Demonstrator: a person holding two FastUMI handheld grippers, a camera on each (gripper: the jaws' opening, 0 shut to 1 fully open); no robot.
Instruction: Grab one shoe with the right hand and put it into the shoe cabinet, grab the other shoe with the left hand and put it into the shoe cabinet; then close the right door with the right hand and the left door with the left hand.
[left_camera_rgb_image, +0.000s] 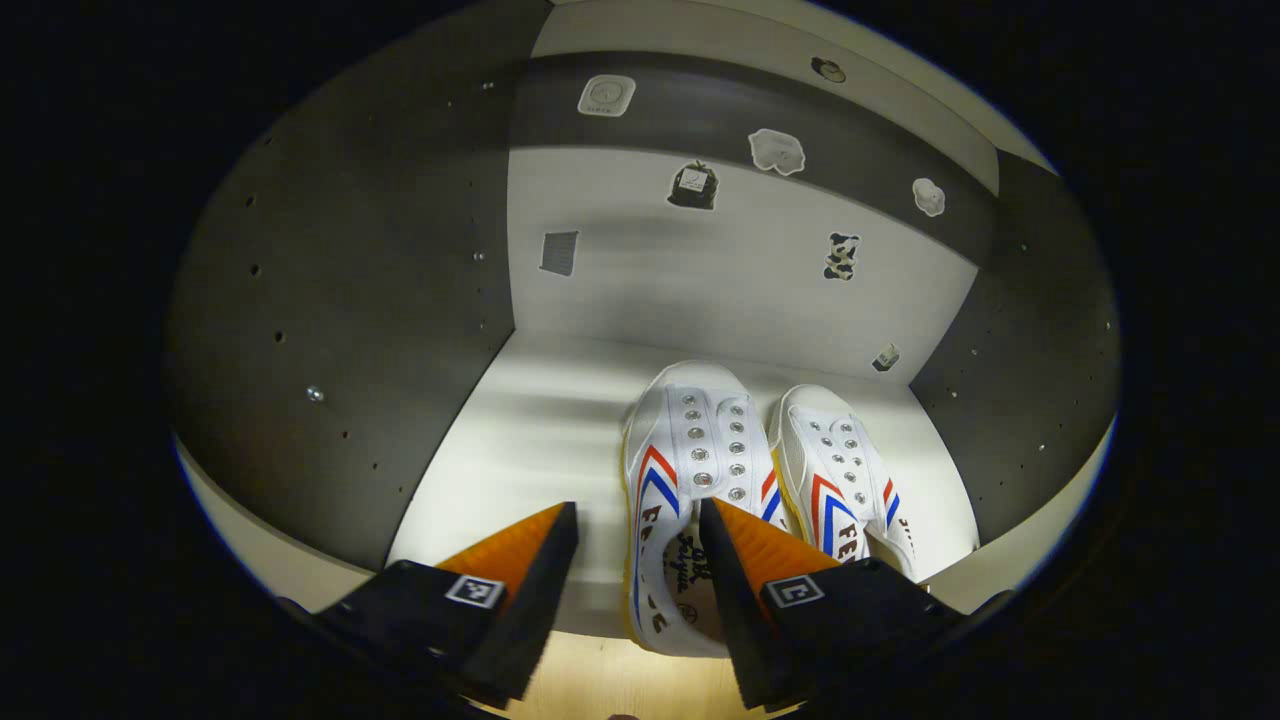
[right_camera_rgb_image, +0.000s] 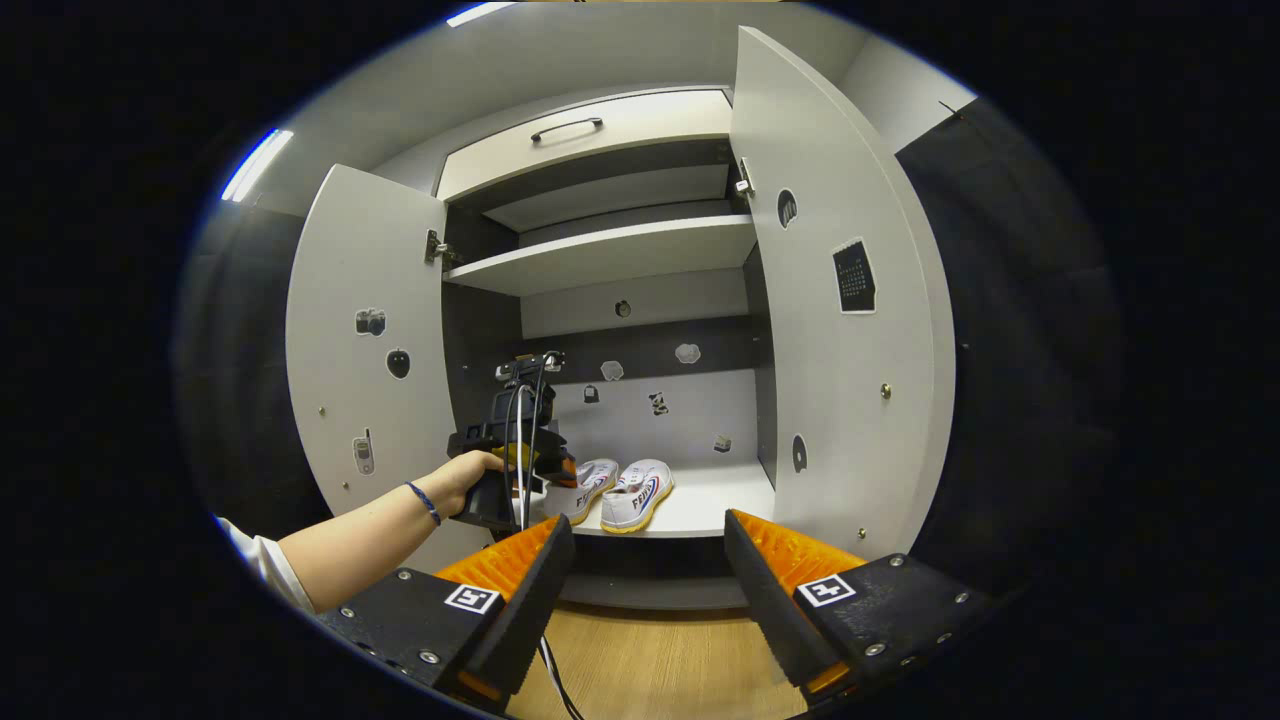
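2 shoes (left_camera_rgb_image: 700, 470) shelved at 12 o'clock; left gripper (left_camera_rgb_image: 638, 545) and right gripper (right_camera_rgb_image: 648, 560) wide, empty. Risk: doors (right_camera_rgb_image: 850, 330) catching protruding heels.

The left gripper view sits close at the cabinet (right_camera_rgb_image: 610, 250) mouth, facing down onto the bottom shelf (left_camera_rgb_image: 540, 430) and the shoes (left_camera_rgb_image: 700, 470) at 12 o'clock. The right gripper view stands well back, facing the open cabinet, left claw (right_camera_rgb_image: 520, 440) at 10 o'clock. Both share shelf, shoes and back wall.
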